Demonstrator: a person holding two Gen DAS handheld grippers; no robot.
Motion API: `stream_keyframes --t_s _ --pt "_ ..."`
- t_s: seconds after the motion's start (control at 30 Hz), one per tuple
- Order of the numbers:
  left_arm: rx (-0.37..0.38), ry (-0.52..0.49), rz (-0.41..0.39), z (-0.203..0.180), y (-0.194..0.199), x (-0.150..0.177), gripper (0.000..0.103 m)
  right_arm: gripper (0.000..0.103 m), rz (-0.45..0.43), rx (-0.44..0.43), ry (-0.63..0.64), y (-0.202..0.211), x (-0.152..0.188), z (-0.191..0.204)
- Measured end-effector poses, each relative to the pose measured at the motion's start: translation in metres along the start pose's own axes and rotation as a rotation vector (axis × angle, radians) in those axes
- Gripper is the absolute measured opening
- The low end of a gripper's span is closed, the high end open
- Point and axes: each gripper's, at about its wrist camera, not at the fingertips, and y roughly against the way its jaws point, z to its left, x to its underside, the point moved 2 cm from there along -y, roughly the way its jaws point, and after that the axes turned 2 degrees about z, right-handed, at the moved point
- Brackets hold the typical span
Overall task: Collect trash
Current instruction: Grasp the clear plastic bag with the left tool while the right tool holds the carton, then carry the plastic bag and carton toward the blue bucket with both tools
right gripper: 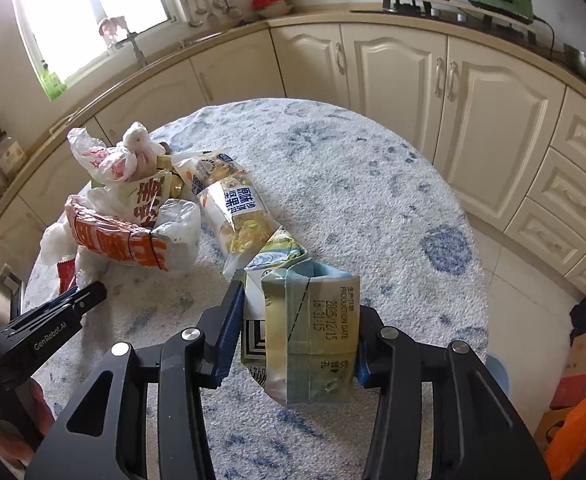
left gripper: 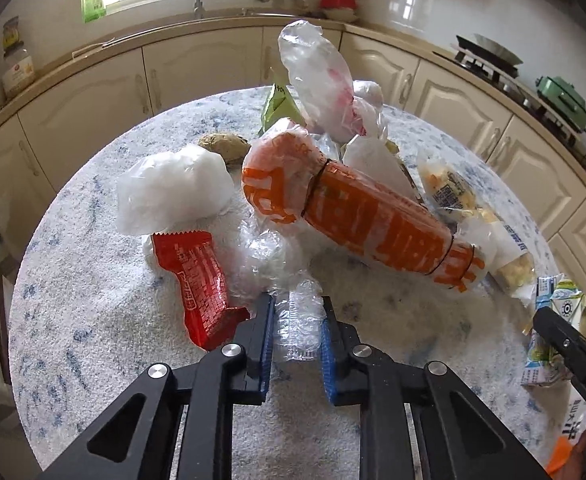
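Presently, the left gripper (left gripper: 296, 322) is seen closed on a clear wrap (left gripper: 299, 320), lower centre of the left view; its long axis runs along the fingers. The right gripper (right gripper: 297, 332) is clamped on a flattened carton (right gripper: 313, 332), lower centre of the right view. The remaining pile (left gripper: 333, 184) is found ahead of the left jaws, judged nearer that hand.

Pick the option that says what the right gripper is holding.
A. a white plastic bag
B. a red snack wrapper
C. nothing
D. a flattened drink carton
D: in the right wrist view the right gripper is closed on a crushed drink carton with a printed production date, held above the table; the red snack wrapper still lies on the table.
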Motion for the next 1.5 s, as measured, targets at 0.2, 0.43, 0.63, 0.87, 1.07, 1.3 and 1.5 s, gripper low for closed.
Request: stream_keyframes --t_s 0.2,0.43,0.63,0.87,1.07,1.3,1.5 --pt "-0.003 -0.010 -0.012 0.004 0.013 0.009 0.015 0.036 -0.009 -0.014 0.011 0.009 0.006 0.005" --pt "0.014 -0.054 -0.044 0.002 0.060 0.042 0.015 0.026 -0.005 -0.046 0.037 0.026 0.027 0.020" --pt "0.058 -0.086 -0.062 0.006 0.101 0.078 0.015 0.026 0.022 -0.122 0.042 0.044 0.054 0.029" --pt "0.072 -0.091 -0.063 0.020 0.132 0.110 0.017 0.026 0.060 -0.241 0.114 0.060 0.079 0.056" --pt "0.035 -0.047 -0.025 0.025 0.117 0.107 0.060 0.028 0.099 -0.178 0.122 0.040 0.089 0.065" --pt "0.032 -0.073 -0.009 0.012 0.091 0.100 0.025 0.025 0.105 -0.145 0.140 0.028 0.090 0.069" --pt "0.023 -0.117 -0.020 0.002 0.089 0.101 0.022 0.024 0.110 -0.164 0.115 0.032 0.090 0.057"
